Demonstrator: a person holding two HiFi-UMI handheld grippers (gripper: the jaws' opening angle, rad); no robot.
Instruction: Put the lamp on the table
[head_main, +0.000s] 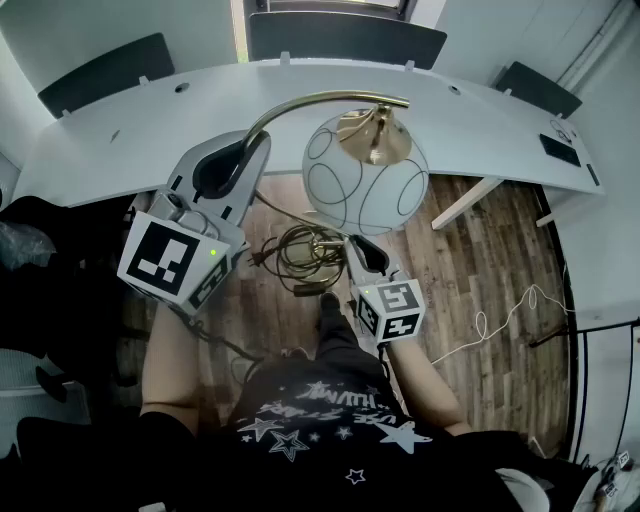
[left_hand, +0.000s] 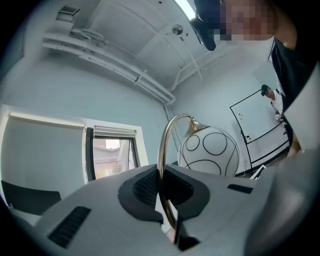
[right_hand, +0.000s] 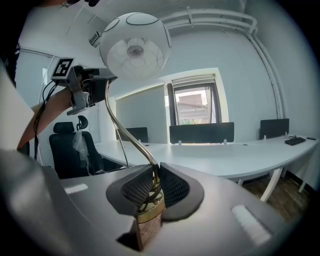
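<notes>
1. Between the fingers (left_hand: 142, 187) of the left gripper (left_hand: 161, 172) runs the curved brass arm (left_hand: 165, 145) of the lamp (head_main: 365, 180). The two dark pads are pressed tight onto the tube from either side.
2. Past those fingertips the arm arches up and over to the white globe shade (left_hand: 209, 150), which is marked with thin black circles and arcs. It hangs beyond the left fingers and to their right.
3. Lower on the same arm, the right gripper (right_hand: 152, 170) is clamped just above a brass collar (right_hand: 150, 212). Its ribbed fingers (right_hand: 172, 185) stand slightly apart, with the tube and what looks like a few turns of thin cord wedged between them.
4. From the right fingers the arm climbs up and to the left to where the left gripper grips it. The globe sits above that, seen from underneath.
5. Ahead of both sets of fingertips lies the curved white table (head_main: 480, 120). The lamp is not on it; both grippers hold it in the air on the near side, over the wood floor (head_main: 470, 260).
6. Just left of the right fingers in the head view is a loose coil of dark cord (head_main: 300, 250). Whether it hangs or lies on the floor cannot be told.
7. Beyond the table, well past all the fingers, stand dark chair backs (head_main: 345, 40) and a window (right_hand: 192, 107).
</notes>
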